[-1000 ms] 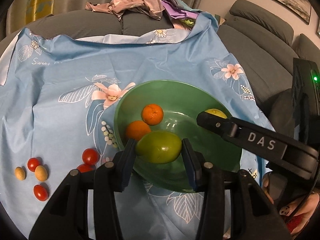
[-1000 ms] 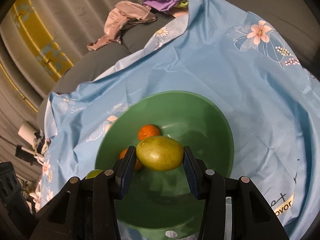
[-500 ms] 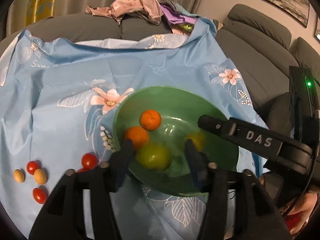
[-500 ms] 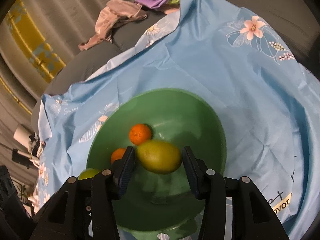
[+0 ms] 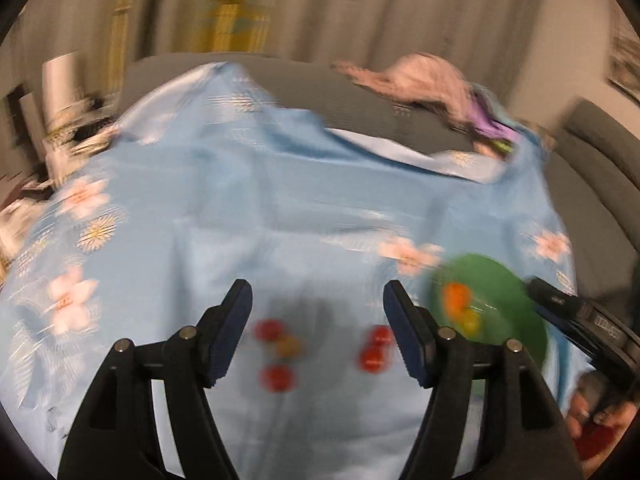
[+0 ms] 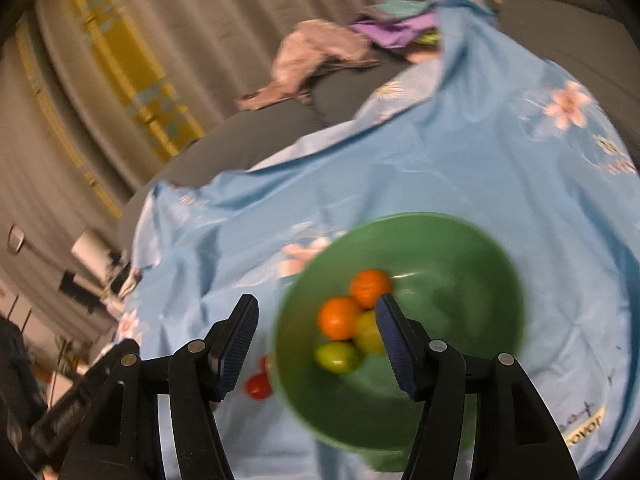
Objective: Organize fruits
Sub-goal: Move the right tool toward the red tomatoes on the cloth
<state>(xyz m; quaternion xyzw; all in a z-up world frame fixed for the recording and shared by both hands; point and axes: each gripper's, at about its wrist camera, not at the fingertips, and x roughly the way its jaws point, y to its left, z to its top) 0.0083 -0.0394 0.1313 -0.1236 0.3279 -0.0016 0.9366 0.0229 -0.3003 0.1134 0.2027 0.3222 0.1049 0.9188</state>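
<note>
Left gripper (image 5: 318, 328), fingers wide and empty, faces the loose cherry tomatoes (image 5: 276, 354) directly ahead; right gripper (image 6: 316, 340), equally wide, hangs over the green bowl (image 6: 480, 248).

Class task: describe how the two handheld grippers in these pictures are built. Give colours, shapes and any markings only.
Both the left gripper and the right gripper are matte black plastic with two angular, triangulated finger arms, silver round rivets at the joints, and dark blue ribbed pads on the inner faces. In the left wrist view, the right gripper's side carries blurred white lettering. No cables or sleeves show.
</note>
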